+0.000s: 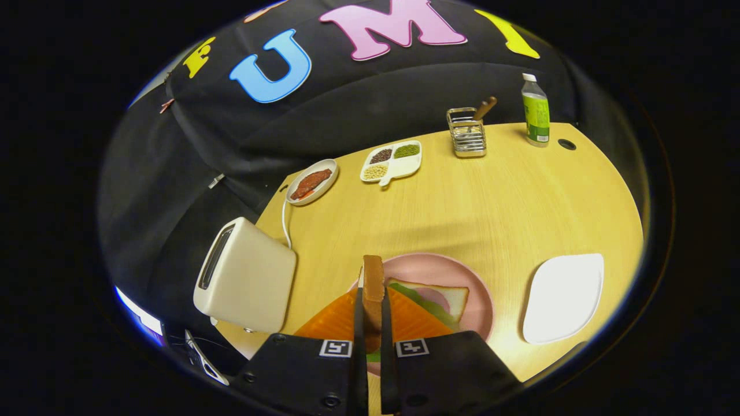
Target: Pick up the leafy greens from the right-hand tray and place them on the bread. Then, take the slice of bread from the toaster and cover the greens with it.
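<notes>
1. The claw [373, 323] is nearly closed, both fingers pressing on a toast slice [373, 283] held upright on edge between them
2. Just beyond the fingers, the pink plate [477, 289] carries the base bread [454, 297] with leafy greens [425, 300] already lying on it
3. The white tray [563, 297] to the right sits bare, and the toaster [245, 277] stands to the left on the tabletop [491, 202]
4. Judging by this, the covering step is in hand
5. Next, the slice likely needs tilting flat, centring over the greens, lowering, then release without dragging the leaves aside
</notes>
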The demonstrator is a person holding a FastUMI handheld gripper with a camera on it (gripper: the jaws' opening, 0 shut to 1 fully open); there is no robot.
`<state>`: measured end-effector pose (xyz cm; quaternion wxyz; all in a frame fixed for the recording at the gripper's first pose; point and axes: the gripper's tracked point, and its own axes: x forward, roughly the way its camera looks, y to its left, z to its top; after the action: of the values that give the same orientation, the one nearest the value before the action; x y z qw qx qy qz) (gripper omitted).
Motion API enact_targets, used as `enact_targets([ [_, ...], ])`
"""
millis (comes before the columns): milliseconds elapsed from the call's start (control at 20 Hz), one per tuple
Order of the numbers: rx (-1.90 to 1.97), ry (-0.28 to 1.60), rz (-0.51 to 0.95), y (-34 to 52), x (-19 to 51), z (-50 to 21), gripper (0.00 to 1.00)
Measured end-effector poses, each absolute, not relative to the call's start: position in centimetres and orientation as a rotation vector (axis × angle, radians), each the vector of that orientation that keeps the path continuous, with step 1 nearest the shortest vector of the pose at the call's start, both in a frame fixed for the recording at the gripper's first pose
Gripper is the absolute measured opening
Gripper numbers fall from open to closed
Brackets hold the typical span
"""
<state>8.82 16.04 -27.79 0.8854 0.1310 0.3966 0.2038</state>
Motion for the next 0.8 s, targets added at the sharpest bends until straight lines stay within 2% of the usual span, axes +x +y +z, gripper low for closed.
enact_targets([
  [250,0.268,0.879,0.341,12.7,8.7,-30.4,0.2],
  [350,0.213,0.881,0.331,11.7,8.6,-31.1,0.29],
  [450,0.152,0.886,0.324,10.6,8.4,-31.9,0.43],
  [550,0.134,0.893,0.338,10.1,8.0,-32.0,0.61],
  [600,0.127,0.889,0.337,9.7,7.9,-31.9,0.81],
  [650,0.125,0.879,0.34,9.4,8.0,-31.6,0.83],
  [750,0.116,0.854,0.343,8.8,8.2,-30.8,0.98],
  [800,0.105,0.834,0.347,8.5,8.2,-30.1,0.99],
])
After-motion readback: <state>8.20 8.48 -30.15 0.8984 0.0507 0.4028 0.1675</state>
